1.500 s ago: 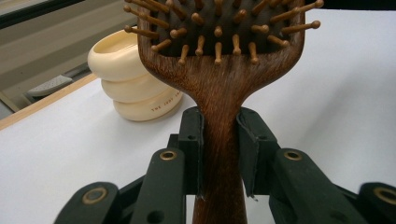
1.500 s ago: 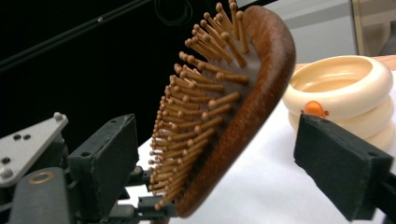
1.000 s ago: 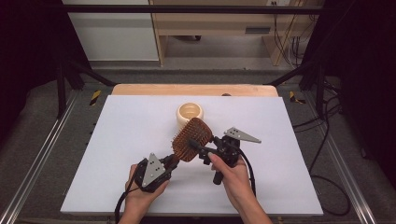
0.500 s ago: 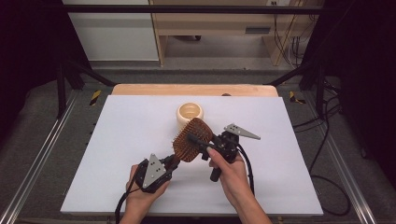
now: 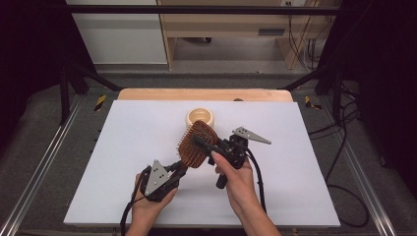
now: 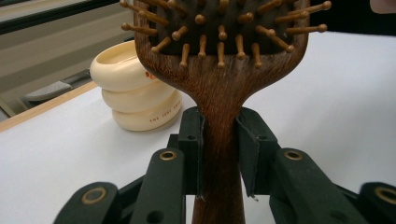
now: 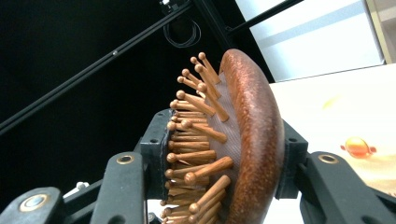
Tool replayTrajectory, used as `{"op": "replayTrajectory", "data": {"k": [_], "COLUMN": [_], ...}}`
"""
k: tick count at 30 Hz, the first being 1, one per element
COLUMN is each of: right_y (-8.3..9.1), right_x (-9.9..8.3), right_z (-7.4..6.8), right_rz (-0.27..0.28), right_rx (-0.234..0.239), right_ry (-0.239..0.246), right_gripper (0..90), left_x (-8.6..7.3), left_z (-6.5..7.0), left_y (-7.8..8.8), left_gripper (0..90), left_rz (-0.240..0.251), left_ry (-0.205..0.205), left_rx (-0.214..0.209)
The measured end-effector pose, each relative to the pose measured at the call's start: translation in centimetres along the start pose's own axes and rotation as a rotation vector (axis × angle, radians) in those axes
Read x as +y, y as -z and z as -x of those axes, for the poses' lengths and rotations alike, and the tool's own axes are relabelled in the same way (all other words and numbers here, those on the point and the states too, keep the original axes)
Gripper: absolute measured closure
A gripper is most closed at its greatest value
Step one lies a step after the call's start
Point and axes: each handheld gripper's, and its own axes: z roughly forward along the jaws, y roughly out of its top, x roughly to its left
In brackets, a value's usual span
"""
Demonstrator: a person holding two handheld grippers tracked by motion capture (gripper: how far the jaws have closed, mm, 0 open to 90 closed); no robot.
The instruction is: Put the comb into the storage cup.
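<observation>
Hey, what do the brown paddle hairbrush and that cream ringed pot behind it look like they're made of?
The brown paddle hairbrush looks like dark stained wood: visible grain on the neck, a slight sheen on its back, and paler round-tipped wooden pins set in a dark, probably rubber cushion. The cream ringed pot looks like smooth matte ceramic or plastic; the view cannot settle which.
</observation>
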Motion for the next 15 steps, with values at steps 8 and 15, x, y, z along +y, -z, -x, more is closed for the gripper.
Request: {"op": "replayTrajectory", "data": {"k": [8,15], "right_y": [-0.3,1.9], "right_x": [1.2,3.4], "right_z": [-0.6,0.6], "right_rz": [-0.002,0.047], "right_rx": [-0.022,-0.061], "right_ry": [0.043,0.048], "right_gripper": [51.7,51.5], "left_x": [-0.1,-0.2], "left_z": [-0.5,-1.2], "left_y": [0.2,0.9], "left_gripper": [58.0,32.5], "left_rz": [0.029,0.072], "left_ry": [0.054,0.113], "left_rx": [0.001,0.072]}}
